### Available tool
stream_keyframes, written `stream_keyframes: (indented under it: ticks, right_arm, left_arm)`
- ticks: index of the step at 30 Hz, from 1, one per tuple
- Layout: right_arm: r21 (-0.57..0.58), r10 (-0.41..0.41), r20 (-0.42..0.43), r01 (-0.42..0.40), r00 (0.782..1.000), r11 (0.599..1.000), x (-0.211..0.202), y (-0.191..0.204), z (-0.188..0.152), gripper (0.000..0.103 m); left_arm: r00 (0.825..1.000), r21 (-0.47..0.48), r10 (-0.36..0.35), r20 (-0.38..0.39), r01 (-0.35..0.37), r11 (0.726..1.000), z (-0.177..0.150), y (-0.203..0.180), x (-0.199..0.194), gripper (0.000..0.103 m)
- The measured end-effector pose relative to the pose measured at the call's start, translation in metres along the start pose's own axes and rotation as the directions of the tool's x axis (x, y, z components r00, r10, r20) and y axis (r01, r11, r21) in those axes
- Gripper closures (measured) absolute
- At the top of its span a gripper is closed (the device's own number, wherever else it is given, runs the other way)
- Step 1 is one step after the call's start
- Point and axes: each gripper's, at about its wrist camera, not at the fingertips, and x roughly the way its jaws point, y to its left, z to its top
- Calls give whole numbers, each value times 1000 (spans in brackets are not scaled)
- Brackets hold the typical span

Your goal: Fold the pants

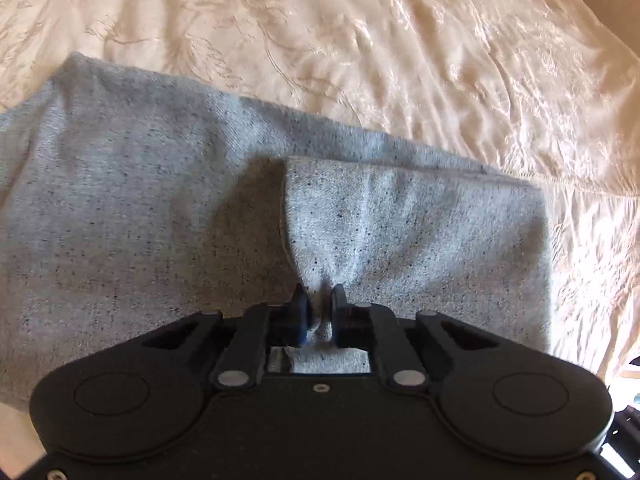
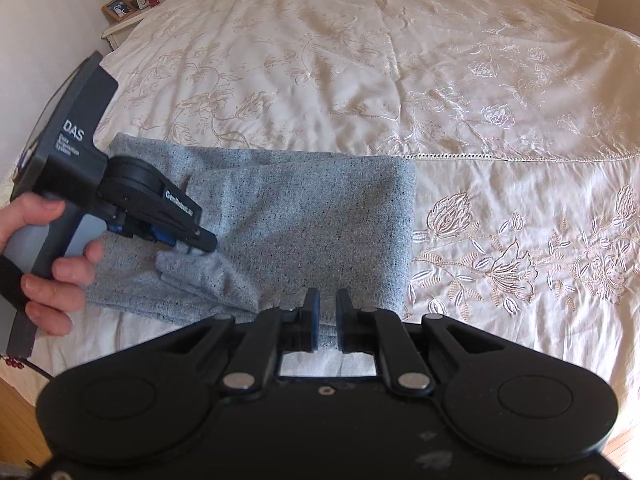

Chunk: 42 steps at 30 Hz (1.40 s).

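Two tongs pinching grey pants on the bed.
Left tongs (image 1: 319,294) are pressed together on a bunched fold of the grey speckled pants (image 1: 120,208); fabric puckers up between the pads, and a folded-over flap with a hemmed edge lies just ahead of them. Right tongs (image 2: 328,300) are nearly closed on the near edge of the pants (image 2: 304,216), with cloth showing in the narrow gap between the pads. From the right wrist view, the left tongs (image 2: 200,245) point down onto the left part of the pants, with a hand (image 2: 44,248) on the grip. Pants lie folded in a rough rectangle near the front edge of the bed, on a cream embroidered bedspread (image 2: 400,80). Nightstand (image 2: 120,26) with a picture frame at the far left corner.
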Motion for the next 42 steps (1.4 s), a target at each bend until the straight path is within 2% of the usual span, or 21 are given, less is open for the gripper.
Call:
stream_keyframes:
  ticks: [4, 7, 10, 13, 15, 18, 22, 24, 25, 27, 30, 31, 33, 37, 39, 42]
  right_arm:
    - [-67, 24, -27, -26, 999, 997, -1, 5, -12, 90]
    - [-100, 47, -54, -52, 997, 994, 5, 13, -18, 90]
    - [-100, 61, -46, -66, 997, 993, 8, 17, -17, 90]
    - [-83, 62, -21, -64, 998, 995, 12, 18, -9, 90]
    - [-71, 57, -17, -58, 998, 996, 19, 16, -1, 90]
    - [-74, 17, -1, -17, 1000, 997, 39, 14, 13, 90]
    - [-32, -6, -10, 6, 1000, 999, 78, 5, 43, 91]
    - [-30, -33, -29, 32, 999, 999, 97, 0, 54, 96]
    - [-32, -70, -61, 69, 996, 997, 111, -4, 60, 103]
    - [-25, -112, -107, 110, 988, 994, 125, -10, 67, 100]
    - [-20, -122, -90, 120, 988, 993, 115, -9, 74, 93]
    - [-34, -114, -65, 112, 991, 993, 107, -5, 74, 88]
    - [-75, -79, -26, 77, 996, 994, 95, 8, 68, 88]
    - [-148, 25, -71, -36, 997, 988, 91, 37, 44, 88]
    - [-209, 21, -137, -49, 990, 977, 98, 52, 25, 88]
    - [-302, -30, -119, -7, 992, 953, 93, 71, 10, 88]
  left_arm:
    - [995, -38, -2, 96, 6, 999, 3, 9, -50, 89]
    - [996, -41, 26, 89, -23, 999, 5, 20, -65, 89]
    - [997, -44, 73, 41, -71, 997, 1, 37, -54, 89]
    - [996, -57, 82, -36, -84, 995, -2, 53, -29, 87]
    - [994, -56, 96, -59, -100, 993, -2, 61, -16, 78]
    - [990, -51, 129, -59, -132, 990, 0, 67, -2, 68]
    - [987, -27, 157, -38, -158, 987, -1, 66, 0, 64]
    - [983, 3, 181, -21, -181, 984, -6, 66, -3, 59]
    - [979, 7, 201, -16, -201, 980, -9, 66, -5, 59]
    - [971, -5, 239, -13, -239, 971, -15, 72, -12, 59]
    - [965, -45, 262, -5, -262, 964, -27, 84, -28, 62]
    - [966, -52, 260, 4, -259, 964, -31, 86, -32, 62]
    - [968, -65, 251, 13, -249, 966, -38, 88, -37, 61]
    - [962, -81, 270, -38, -272, 959, -52, 92, -25, 59]
    - [958, -84, 282, -46, -285, 955, -60, 96, -20, 58]
    - [967, -101, 254, -24, -255, 962, -69, 110, -31, 58]
